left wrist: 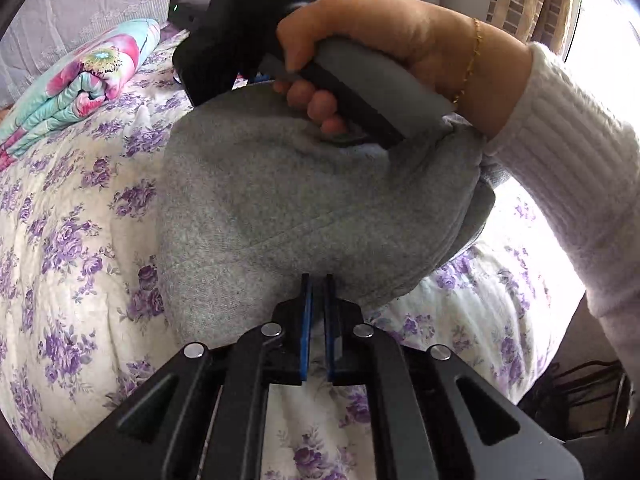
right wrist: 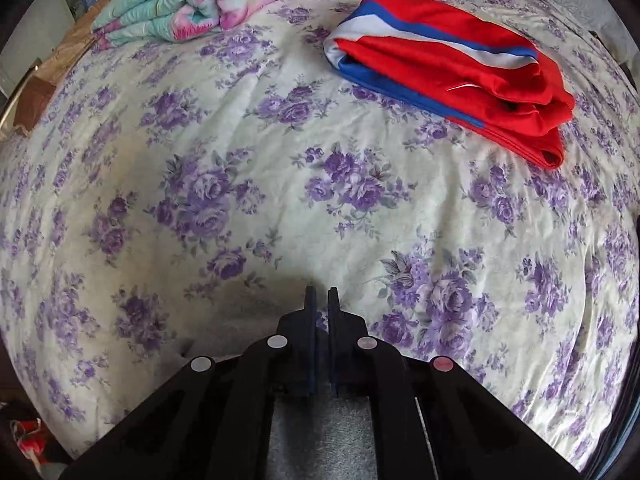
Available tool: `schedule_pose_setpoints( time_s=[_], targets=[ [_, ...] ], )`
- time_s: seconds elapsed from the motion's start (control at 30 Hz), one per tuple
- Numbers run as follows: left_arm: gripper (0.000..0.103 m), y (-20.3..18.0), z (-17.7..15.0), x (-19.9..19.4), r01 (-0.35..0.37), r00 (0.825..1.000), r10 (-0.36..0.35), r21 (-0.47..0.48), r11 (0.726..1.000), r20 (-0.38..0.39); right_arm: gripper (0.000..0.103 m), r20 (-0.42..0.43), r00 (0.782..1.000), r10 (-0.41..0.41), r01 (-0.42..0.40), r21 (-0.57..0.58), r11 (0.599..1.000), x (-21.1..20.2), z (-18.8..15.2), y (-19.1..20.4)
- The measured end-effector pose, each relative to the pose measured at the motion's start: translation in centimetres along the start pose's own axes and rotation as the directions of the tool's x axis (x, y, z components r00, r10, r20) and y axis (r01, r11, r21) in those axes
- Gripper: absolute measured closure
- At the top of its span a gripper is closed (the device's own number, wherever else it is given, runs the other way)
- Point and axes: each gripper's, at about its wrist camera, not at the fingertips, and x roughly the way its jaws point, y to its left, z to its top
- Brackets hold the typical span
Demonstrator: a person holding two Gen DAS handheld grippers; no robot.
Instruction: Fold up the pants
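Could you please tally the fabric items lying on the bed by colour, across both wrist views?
Grey: 1, the folded grey pants
Red, white and blue: 1, the folded striped garment
Teal and pink floral: 1, the rolled quilt
Total: 3, all on the purple-flowered bedspread

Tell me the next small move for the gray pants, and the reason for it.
Probably lower both grippers to lay the gray pants on the floral bedspread. The left gripper appears shut on the near edge; the right gripper seems nearly closed with gray fabric beneath it, and the bundle already looks folded.
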Motion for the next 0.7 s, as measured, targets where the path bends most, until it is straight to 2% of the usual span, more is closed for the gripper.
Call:
schedule_pose_setpoints(
  time_s=[0.07, 0.1, 0.13, 0.17, 0.2, 0.27, 0.37, 0.47, 0.53, 0.6, 0.63, 0.7],
  targets=[
    [0.093, 1.4, 0.6, -1.5, 0.079, 0.997, -0.079, -0.036, 0.996, 0.004, 0.094, 0.072, 0.997, 0.026, -0.027, 0.011, 1.0, -4.4, -0.4, -0.4],
    [0.08, 2.2, 0.9, -2.8, 0.101, 0.995, -0.099, -0.051, 0.994, 0.032, 0.093, 0.126, 0.992, 0.025, -0.025, -0.005, 1.0, -7.2, -1.0, -0.3],
    [0.059, 3.0, 1.2, -4.2, 0.092, 0.993, -0.087, -0.066, 0.994, 0.076, 0.087, 0.178, 0.984, 0.029, -0.025, -0.022, 0.999, -9.8, -1.9, -0.3],
    [0.05, 4.0, 1.4, -5.8, 0.063, 0.99, -0.051, -0.091, 0.994, 0.128, 0.079, 0.225, 0.973, 0.04, -0.033, -0.036, 0.999, -12.4, -3.1, -0.5],
    [0.041, 4.9, 1.6, -7.1, 0.031, 0.986, -0.012, -0.119, 0.992, 0.165, 0.064, 0.266, 0.963, 0.049, -0.039, -0.041, 0.998, -14.4, -4.5, -0.8],
    [0.039, 7.2, 1.9, -8.4, -0.019, 0.985, 0.05, -0.184, 0.983, 0.164, 0.061, 0.316, 0.948, 0.035, -0.022, -0.043, 0.999, -17.1, -7.6, -1.8],
    [0.039, 10.8, 2.0, -7.4, -0.061, 0.993, 0.088, -0.299, 0.952, 0.077, 0.061, 0.309, 0.951, 0.019, -0.019, -0.003, 1.0, -17.4, -12.0, -3.8],
    [0.039, 12.7, 0.9, -5.4, -0.042, 0.999, 0.04, -0.381, 0.924, -0.015, 0.066, 0.276, 0.961, 0.001, -0.007, 0.023, 1.0, -14.7, -15.2, -5.8],
    [0.039, 13.0, 0.6, -4.2, -0.031, 0.999, 0.014, -0.398, 0.917, -0.047, 0.075, 0.219, 0.975, -0.036, 0.024, 0.057, 0.998, -10.6, -16.3, -6.9],
    [0.038, 12.6, 0.3, -3.1, -0.045, 0.996, 0.012, -0.4, 0.916, -0.085, 0.074, 0.223, 0.973, -0.063, 0.046, 0.08, 0.996, -7.1, -16.5, -8.2],
    [0.038, 12.5, 0.3, -2.4, -0.04, 0.994, -0.003, -0.404, 0.914, -0.105, 0.074, 0.255, 0.965, -0.056, 0.034, 0.088, 0.996, -6.8, -16.7, -8.5],
    [0.038, 12.5, 0.2, -1.6, -0.049, 0.99, -0.014, -0.426, 0.903, -0.144, 0.073, 0.251, 0.967, -0.033, 0.007, 0.103, 0.995, -7.5, -16.4, -8.5]
  ],
)
